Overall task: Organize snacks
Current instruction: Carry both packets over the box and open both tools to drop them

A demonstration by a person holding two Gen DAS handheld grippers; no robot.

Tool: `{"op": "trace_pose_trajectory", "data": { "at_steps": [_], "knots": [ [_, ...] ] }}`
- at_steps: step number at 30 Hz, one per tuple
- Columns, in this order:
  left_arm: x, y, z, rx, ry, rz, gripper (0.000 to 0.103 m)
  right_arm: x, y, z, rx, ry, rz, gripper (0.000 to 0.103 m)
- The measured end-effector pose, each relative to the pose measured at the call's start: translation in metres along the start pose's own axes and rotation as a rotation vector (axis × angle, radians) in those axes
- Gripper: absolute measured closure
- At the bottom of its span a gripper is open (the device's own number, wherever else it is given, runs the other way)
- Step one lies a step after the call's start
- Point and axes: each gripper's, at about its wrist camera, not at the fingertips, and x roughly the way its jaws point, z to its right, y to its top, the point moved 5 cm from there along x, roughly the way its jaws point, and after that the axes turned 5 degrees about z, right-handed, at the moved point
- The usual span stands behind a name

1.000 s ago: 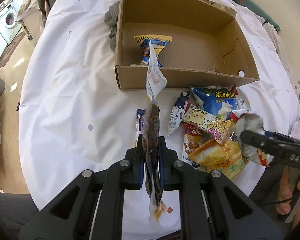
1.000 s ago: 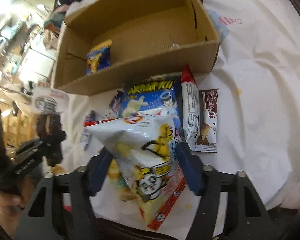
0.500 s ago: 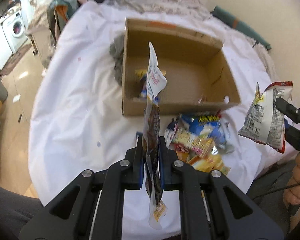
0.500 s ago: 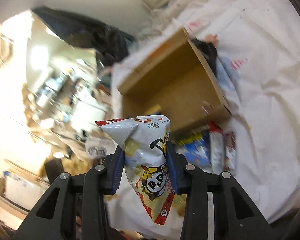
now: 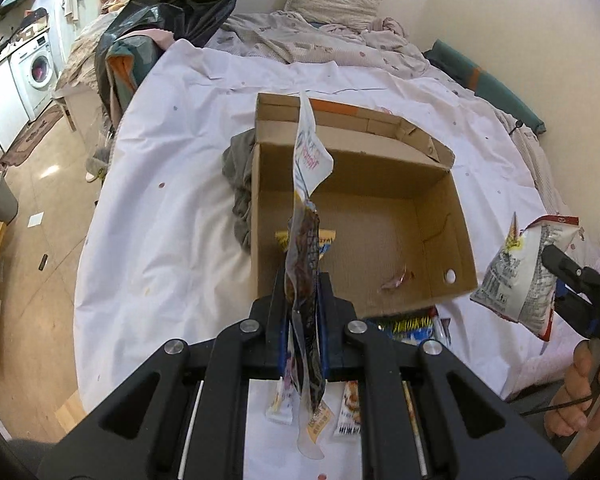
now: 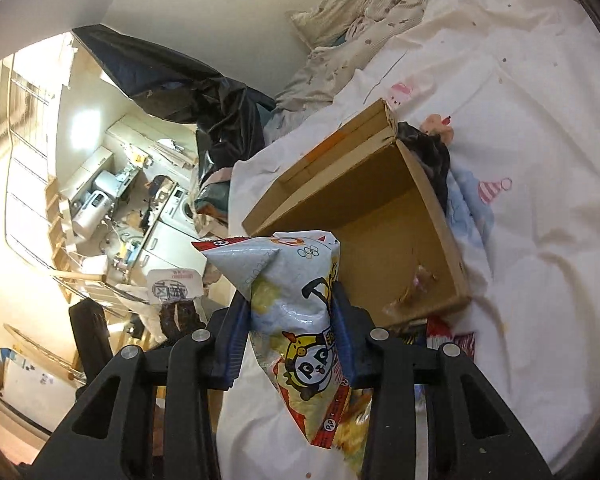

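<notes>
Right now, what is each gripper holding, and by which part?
The left gripper pinches a thin clear snack packet on its lower half. The right gripper clamps a panda-print chip bag across its middle.

1 cardboard box (image 5: 452, 216), 2 held snack packets (image 5: 304, 264) (image 6: 300, 320)

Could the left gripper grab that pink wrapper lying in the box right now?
Probably not yet: the left gripper is shut on a thin dark snack packet. The cardboard box is open-topped, so the pink wrapper is otherwise unobstructed.
</notes>
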Motion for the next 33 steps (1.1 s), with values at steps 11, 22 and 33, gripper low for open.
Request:
{"op": "trace_pose_trajectory", "data": {
  "at_steps": [11, 22, 33],
  "knots": [
    [0.050, 0.038, 0.025, 0.086, 0.028, 0.010, 0.094, 0.056, 0.019, 0.008, -0.071, -0.097, -0.062, 0.063],
    [0.106, 0.032, 0.026, 0.105, 0.048, -0.041, 0.094, 0.085, 0.013, 0.025, -0.095, -0.222, -0.096, 0.063],
    [0.124, 0.021, 0.020, 0.085, 0.071, -0.089, 0.092, 0.092, 0.010, 0.042, -0.089, -0.329, -0.110, 0.061]
  ]
}}
